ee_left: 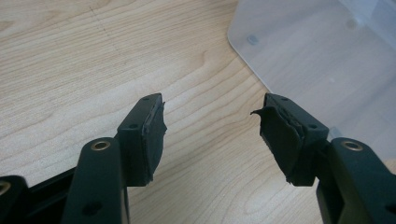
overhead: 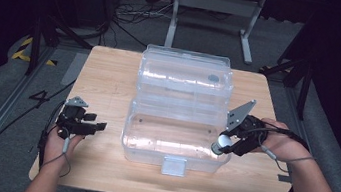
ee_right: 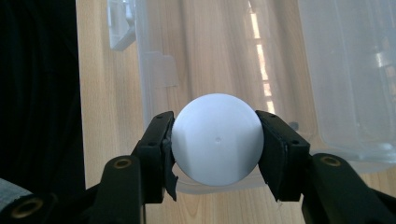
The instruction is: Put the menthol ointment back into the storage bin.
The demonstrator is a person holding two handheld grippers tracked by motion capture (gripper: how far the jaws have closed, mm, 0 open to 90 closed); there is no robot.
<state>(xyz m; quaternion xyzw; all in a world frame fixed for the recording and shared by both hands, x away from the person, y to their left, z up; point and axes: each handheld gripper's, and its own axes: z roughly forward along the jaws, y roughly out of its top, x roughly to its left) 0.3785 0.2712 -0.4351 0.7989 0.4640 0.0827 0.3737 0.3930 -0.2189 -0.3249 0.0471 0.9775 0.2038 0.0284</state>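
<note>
White ball point(ee_right: 215, 139) sits between both pads of the right gripper point(ee_right: 215, 144), clamped at the clear box's point(overhead: 171, 149) edge; left gripper point(ee_left: 210, 130) stands wide, empty.

Round white plastic ball point(ee_right: 215, 139), clear see-through plastic box point(overhead: 173, 137), pale wood-grain table point(overhead: 111, 72), black tongs point(ee_left: 210, 135), grey three-cornered plate point(overhead: 239, 114)

I'm working in what looks like a lab or recording studio: a small wooden counter point(overhead: 111, 72) stands alone on grey carpet, black cables point(overhead: 134, 12) sprawl over the floor behind it, metal stand legs point(overhead: 247, 41) and yellow-black hazard tape point(overhead: 26, 50) sit around, with dark surroundings.
</note>
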